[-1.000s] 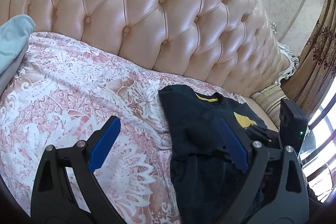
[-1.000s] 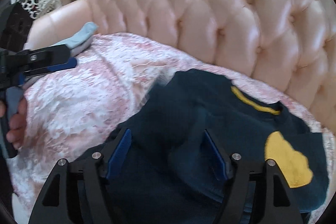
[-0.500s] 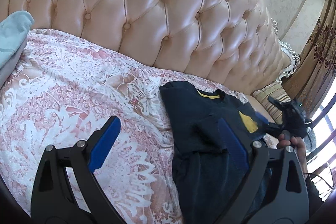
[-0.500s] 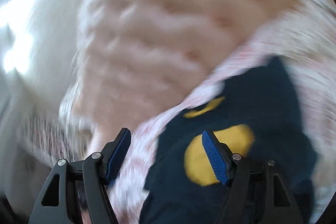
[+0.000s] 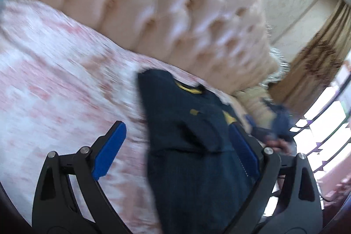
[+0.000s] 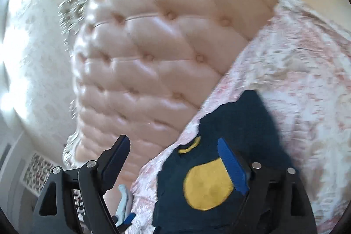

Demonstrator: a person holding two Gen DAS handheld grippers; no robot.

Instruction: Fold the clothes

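Shirt (image 5: pixel 193 146): lower centre, flat on bed (image 5: pixel 54 84) for folding.
Left tongs (image 5: pixel 175 152): released, empty.
Right tongs (image 6: pixel 175 166): opening, empty.

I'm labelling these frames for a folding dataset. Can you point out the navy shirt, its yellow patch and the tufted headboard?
navy shirt (image 5: pixel 193 168): left wrist view, on the dark body fabric.
yellow patch (image 6: pixel 207 185): right wrist view, middle of the patch.
tufted headboard (image 6: pixel 153 41): right wrist view, on a padded panel between buttons.
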